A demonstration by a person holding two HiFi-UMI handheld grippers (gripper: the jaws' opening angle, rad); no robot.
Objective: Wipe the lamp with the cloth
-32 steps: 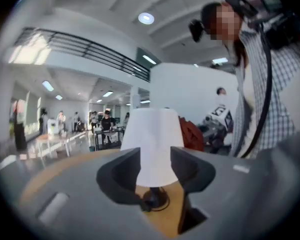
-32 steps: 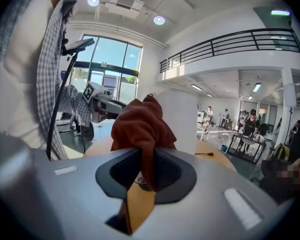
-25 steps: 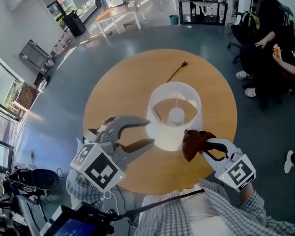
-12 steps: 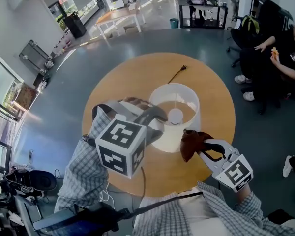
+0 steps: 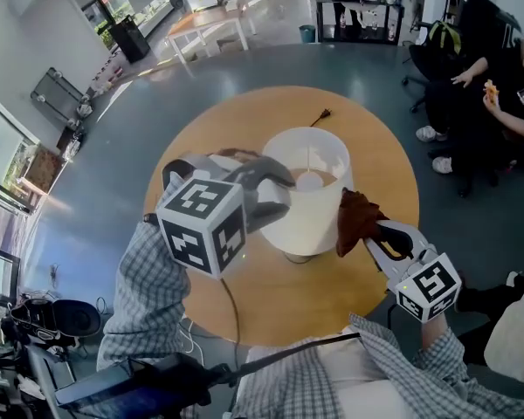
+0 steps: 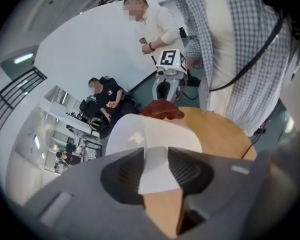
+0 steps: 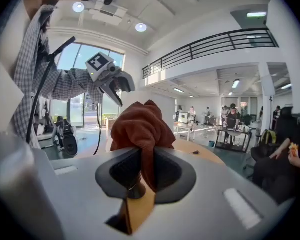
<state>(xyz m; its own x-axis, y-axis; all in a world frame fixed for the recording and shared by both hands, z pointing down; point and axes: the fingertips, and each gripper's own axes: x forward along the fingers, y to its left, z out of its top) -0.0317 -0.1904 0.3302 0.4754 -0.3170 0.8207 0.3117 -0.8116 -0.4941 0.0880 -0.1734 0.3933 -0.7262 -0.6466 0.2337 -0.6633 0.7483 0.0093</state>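
The lamp's white drum shade (image 5: 307,197) stands at the middle of the round wooden table (image 5: 201,147). My left gripper (image 5: 278,190) is at the shade's left side. Its jaws are closing, with the shade's wall (image 6: 155,144) showing between them and a gap still at the pads. My right gripper (image 5: 375,236) is shut on a bunched brown cloth (image 5: 356,218), which rests against the shade's right side. In the right gripper view the cloth (image 7: 142,129) fills the space ahead of the jaws, with the left gripper (image 7: 115,86) beyond it. From the left gripper view the cloth (image 6: 162,109) sits past the shade.
The lamp's black plug and cord (image 5: 319,116) lie on the far part of the table. A seated person (image 5: 493,85) is at the right, beyond the table. Desks (image 5: 210,24) stand further back. A cable (image 5: 231,308) hangs near the table's front edge.
My left gripper swung up from the table's near left to the shade's left side and rolled over. My right gripper carried the cloth from the shade's front round to its right side.
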